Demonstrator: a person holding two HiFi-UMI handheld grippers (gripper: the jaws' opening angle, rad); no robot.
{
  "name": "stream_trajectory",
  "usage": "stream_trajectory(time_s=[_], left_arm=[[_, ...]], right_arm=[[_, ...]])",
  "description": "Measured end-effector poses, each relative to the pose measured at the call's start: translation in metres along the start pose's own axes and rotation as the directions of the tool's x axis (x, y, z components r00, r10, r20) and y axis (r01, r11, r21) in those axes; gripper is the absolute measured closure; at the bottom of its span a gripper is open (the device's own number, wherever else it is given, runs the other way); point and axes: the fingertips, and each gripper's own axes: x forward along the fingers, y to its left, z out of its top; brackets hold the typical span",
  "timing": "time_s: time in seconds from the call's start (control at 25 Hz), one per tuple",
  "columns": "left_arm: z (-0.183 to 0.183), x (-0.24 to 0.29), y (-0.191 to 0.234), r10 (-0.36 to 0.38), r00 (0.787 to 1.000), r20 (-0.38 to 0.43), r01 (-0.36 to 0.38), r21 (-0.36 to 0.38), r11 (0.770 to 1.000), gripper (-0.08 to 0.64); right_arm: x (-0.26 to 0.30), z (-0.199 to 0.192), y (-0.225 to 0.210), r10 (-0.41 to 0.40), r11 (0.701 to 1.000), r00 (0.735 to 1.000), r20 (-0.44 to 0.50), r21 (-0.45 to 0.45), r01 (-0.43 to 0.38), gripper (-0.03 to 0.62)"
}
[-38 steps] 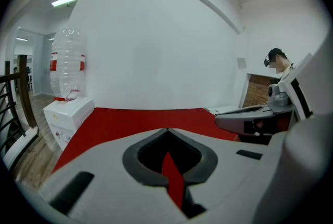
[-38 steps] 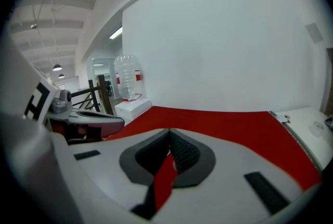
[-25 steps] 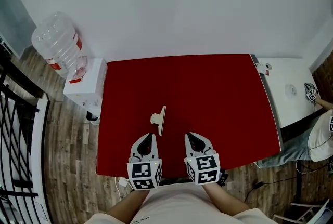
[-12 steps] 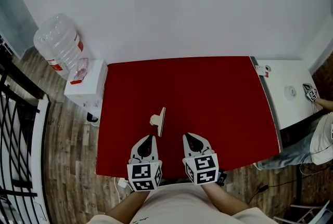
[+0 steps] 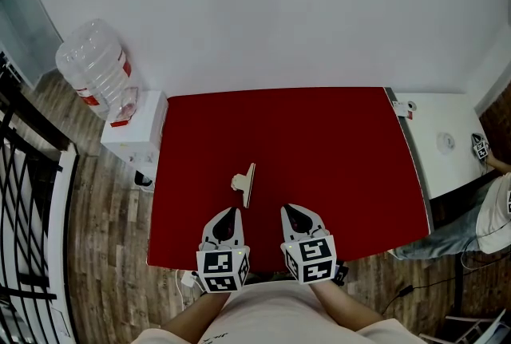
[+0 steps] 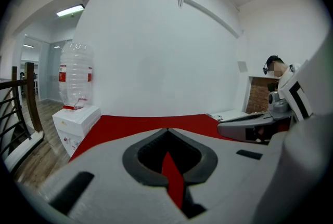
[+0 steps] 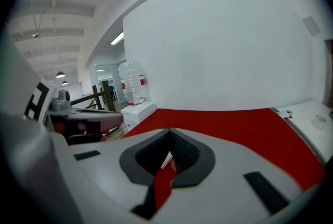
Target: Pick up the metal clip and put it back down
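The metal clip, pale and narrow, lies on the red table left of centre. My left gripper hovers at the table's near edge just below the clip, jaws shut and empty. Beside it on the right, my right gripper is shut too, holding nothing. In the left gripper view the jaws meet, with only red cloth seen through the gap. In the right gripper view the jaws are also together, and a pale sliver of the clip shows between them.
A water dispenser with a clear bottle stands left of the table. A white side table with small items adjoins the right edge, and a person's leg is there. A black railing runs along the far left.
Both grippers have stayed near the table's front edge; the head view has shifted very slightly. The clip has not moved.
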Motion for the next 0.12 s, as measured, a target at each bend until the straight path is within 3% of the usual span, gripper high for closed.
stream_trajectory(time_s=[0.12], left_arm=[[-0.0015, -0.0021, 0.0, -0.002, 1.0, 0.0, 0.002, 0.0, 1.0, 0.554]], right_arm=[[-0.0005, -0.0004, 0.0027, 0.004, 1.0, 1.0, -0.002, -0.008, -0.004, 0.586]])
